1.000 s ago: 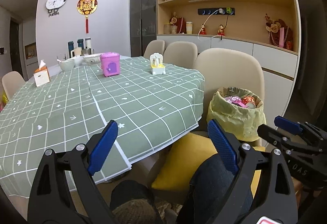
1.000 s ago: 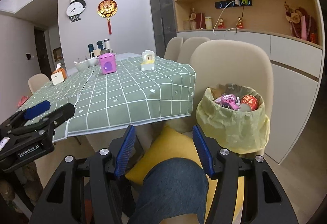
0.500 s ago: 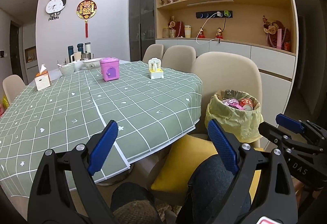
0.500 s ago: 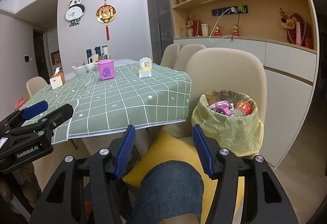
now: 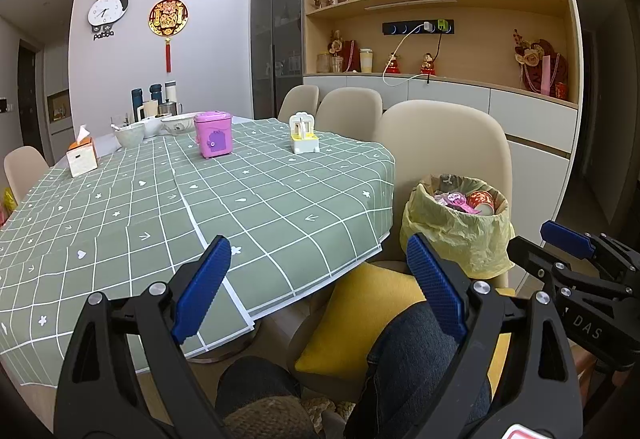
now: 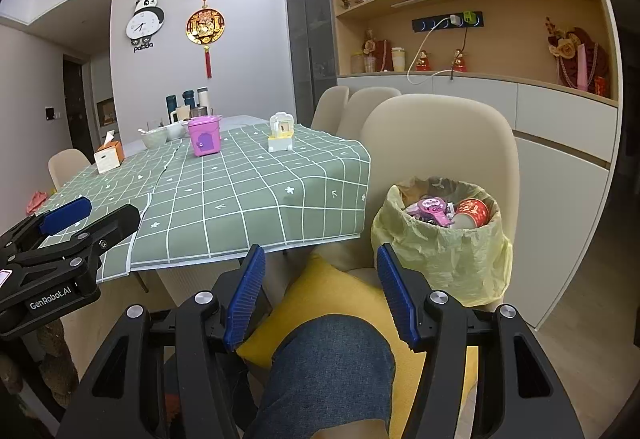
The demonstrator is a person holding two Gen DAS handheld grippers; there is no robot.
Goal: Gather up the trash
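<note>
Dining room with a green checked tabletop (image 5: 280, 199), beige chairs and a wall of shelves. Over the last second both views have drawn back slightly from the tabletop and the lined trash bin (image 6: 444, 251); neither tool has reached for anything, which suggests collection is finished or paused. The left gripper (image 5: 316, 287) and the right gripper (image 6: 320, 295) hang low over the person's knees, fingers apart and empty. The bin stands on a chair seat beside a yellow cushion (image 6: 320, 295), with a pink item and a red cup among its contents. Count: two grippers, one bin, one purple container (image 5: 213, 133), one small yellow-and-white toy (image 5: 304, 133), one tissue box (image 5: 82, 159), three flasks at the far end.
</note>
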